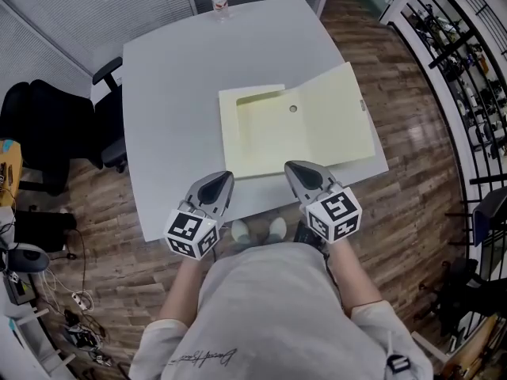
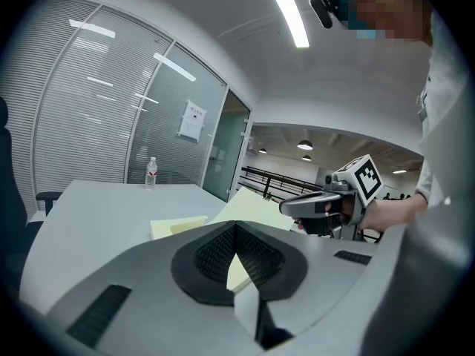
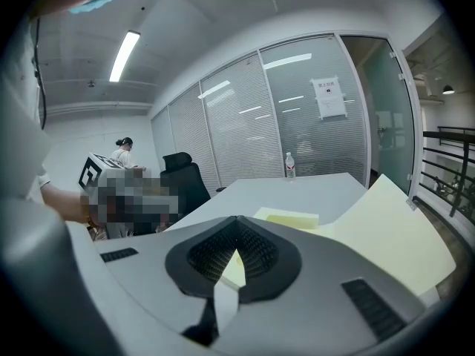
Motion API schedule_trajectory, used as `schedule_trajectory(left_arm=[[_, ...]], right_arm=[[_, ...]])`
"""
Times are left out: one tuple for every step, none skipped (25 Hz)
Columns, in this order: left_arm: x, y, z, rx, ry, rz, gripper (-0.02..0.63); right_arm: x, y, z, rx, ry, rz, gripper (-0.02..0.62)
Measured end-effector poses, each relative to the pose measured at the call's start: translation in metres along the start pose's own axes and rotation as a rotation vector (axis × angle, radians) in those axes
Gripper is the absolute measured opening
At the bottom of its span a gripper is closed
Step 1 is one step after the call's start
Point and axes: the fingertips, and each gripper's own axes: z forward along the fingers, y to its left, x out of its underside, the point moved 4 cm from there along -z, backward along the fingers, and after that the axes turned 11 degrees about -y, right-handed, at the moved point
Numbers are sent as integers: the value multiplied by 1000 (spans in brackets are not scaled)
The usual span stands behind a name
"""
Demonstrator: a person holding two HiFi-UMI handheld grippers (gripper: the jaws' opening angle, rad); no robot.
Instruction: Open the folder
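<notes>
Entry, folder task. Both tools are held side by side over the near edge of the grey table (image 1: 170,93).

Left gripper (image 1: 224,177): in its own view the left gripper's (image 2: 236,227) jaws are pressed together at the tips. They pinch nothing, and only a sliver of yellow shows through the gap lower down.

Right gripper (image 1: 295,167): in its own view the right gripper's (image 3: 237,221) jaws are likewise pressed together, with nothing pinched. It sits level with the left one and well apart from it.

The pale yellow folder (image 1: 293,129) lies just ahead of both sets of tips and is already spread open. Its near edge runs across in front of the two grippers. The left gripper points toward its near left corner and the right gripper toward the middle of that edge. From the head view we cannot tell whether the right tips touch the edge.

The pocketed inner leaf of the folder (image 2: 178,227) is ahead of the left gripper. The opened cover of the folder (image 3: 386,236) is ahead and to the right of the right gripper and seems to tilt up off the table.

A water bottle (image 1: 219,1) stands upright far ahead of both tools, beyond the folder at the table's far edge. A black office chair (image 1: 47,125) is off to the left of the left gripper.
</notes>
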Motion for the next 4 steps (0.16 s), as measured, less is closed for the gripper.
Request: schedule_trajectory(left_arm=[[0,0,0,1,0,1,8],[-1,-1,-1,2,0,1,8],[-1,-1,-1,2,1,2,9],[-1,-1,-2,3,2,2,8]], right_arm=[[0,1,0,-1,3,-1,23],[0,1,-1,-1,6,-1,23],[1,1,-1,-2,9,-1,23],[1,2,-1,-2,12,0,23]])
